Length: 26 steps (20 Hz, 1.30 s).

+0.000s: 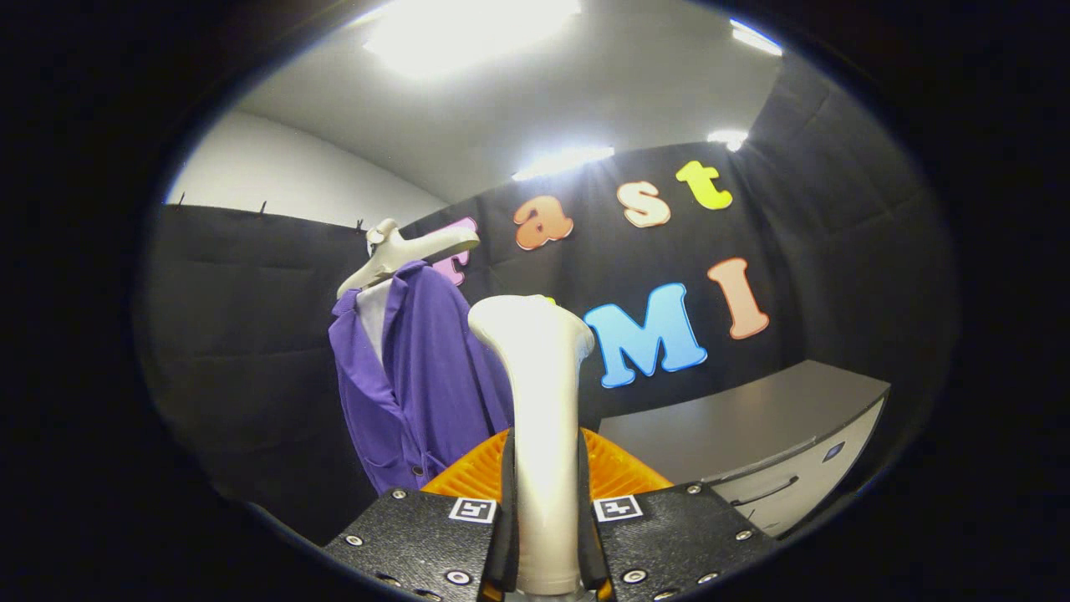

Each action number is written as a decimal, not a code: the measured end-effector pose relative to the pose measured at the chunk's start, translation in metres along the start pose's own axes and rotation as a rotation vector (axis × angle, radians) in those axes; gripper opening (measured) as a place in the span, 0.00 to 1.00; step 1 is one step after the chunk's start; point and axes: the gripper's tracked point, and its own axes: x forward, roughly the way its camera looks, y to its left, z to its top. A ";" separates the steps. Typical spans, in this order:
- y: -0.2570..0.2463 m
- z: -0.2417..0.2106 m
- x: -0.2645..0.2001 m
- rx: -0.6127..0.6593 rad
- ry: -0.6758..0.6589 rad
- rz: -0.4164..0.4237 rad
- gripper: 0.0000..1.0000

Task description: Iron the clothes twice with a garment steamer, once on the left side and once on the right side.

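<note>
A white garment steamer (pixel 543 418) stands upright between my fingers, its wide head rising above them. My gripper (pixel 545 510) is shut on the steamer's handle, both fingers pressing its sides. Beyond the steamer and a little to the left, a purple shirt (pixel 418 376) hangs on a pale hanger (pixel 401 251) in front of the black cloth wall. The shirt's front opening faces left, with a white lining showing at the collar. The steamer head is apart from the shirt, nearer to me.
A grey cabinet (pixel 752 418) with a drawer handle stands to the right, beyond the fingers. Black cloth walls close the booth behind and to the left of the shirt. Bright ceiling lights are overhead.
</note>
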 end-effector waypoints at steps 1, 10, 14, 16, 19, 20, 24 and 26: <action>0.015 -0.002 -0.005 -0.017 -0.021 0.007 0.28; 0.106 0.026 -0.012 -0.201 -0.219 -0.017 0.28; 0.142 0.041 0.015 -0.206 -0.252 -0.001 0.28; 0.155 0.044 0.033 -0.198 -0.245 0.003 0.28; 0.170 0.040 0.066 -0.211 -0.208 0.008 0.28; 0.174 0.036 0.075 -0.225 -0.190 0.013 0.28; 0.173 0.025 0.111 -0.274 -0.138 -0.015 0.28; 0.170 0.012 0.123 -0.297 -0.104 -0.031 0.28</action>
